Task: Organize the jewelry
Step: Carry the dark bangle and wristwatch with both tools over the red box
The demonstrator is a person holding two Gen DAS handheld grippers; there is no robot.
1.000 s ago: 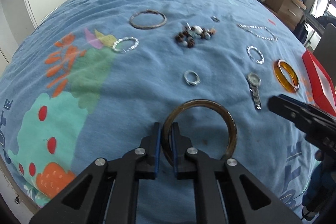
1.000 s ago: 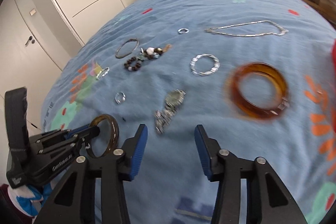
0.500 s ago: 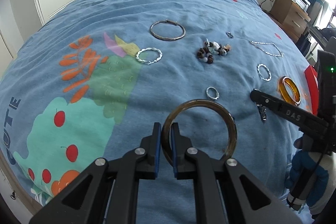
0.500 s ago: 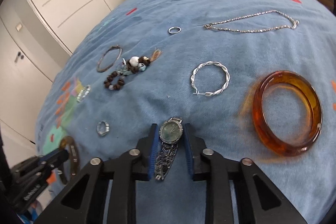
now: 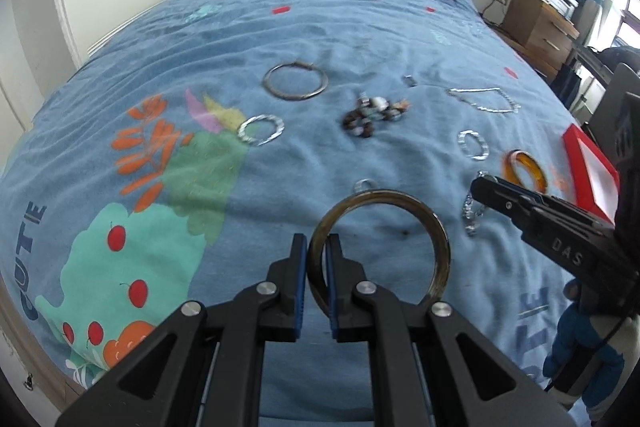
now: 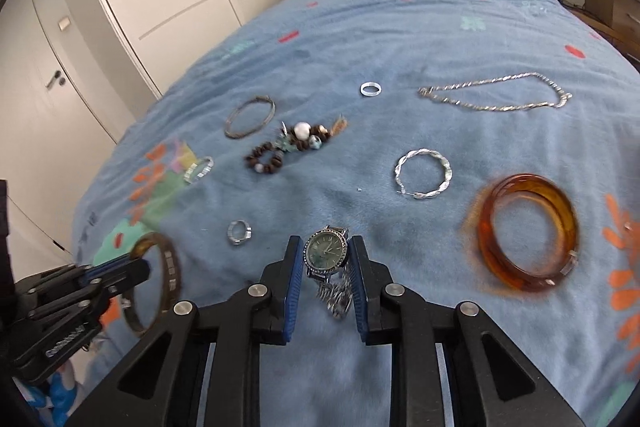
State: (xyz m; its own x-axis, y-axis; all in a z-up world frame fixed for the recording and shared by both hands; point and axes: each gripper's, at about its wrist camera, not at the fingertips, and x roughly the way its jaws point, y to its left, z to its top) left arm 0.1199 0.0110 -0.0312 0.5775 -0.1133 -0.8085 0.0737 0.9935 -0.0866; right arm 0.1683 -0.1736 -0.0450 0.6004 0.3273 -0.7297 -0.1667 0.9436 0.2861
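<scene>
- Left gripper (image 5: 317, 269): pads clenched on the rim of the dark bangle (image 5: 400, 211); the bangle stands out ahead of the fingers, above the bedspread (image 5: 320, 39). In the right wrist view it sits at lower left (image 6: 138, 269) with the bangle (image 6: 168, 267) blurred.
- Left part of the bed: a flat silver bracelet (image 6: 199, 169) lies on the printed flower patch; a thin grey bangle (image 6: 250, 117) lies beyond it, well apart.
- A small silver ring (image 6: 239, 231) lies on the cloth, near the left finger of the right gripper but apart from it.
- Middle: a heap of brown beads (image 6: 292, 147) with white and blue stones, between the grey bangle and the twisted hoop.
- A small white ring (image 6: 370, 89) lies further back, alone.
- Right gripper (image 6: 324, 263): pads grasping the watch (image 6: 326, 254) by the sides of its green-faced case; the metal strap hangs down between the fingers. Whether the strap end touches the cloth, cannot tell.
- A twisted silver hoop (image 6: 424, 174) lies beyond and right of the watch.
- A silver chain (image 6: 496, 93) lies stretched out further back, on the right.
- An amber bangle (image 6: 528, 231) lies flat at right, blurred.
- A red box (image 5: 590, 171) shows at the right edge of the left wrist view, just beside the amber bangle.
</scene>
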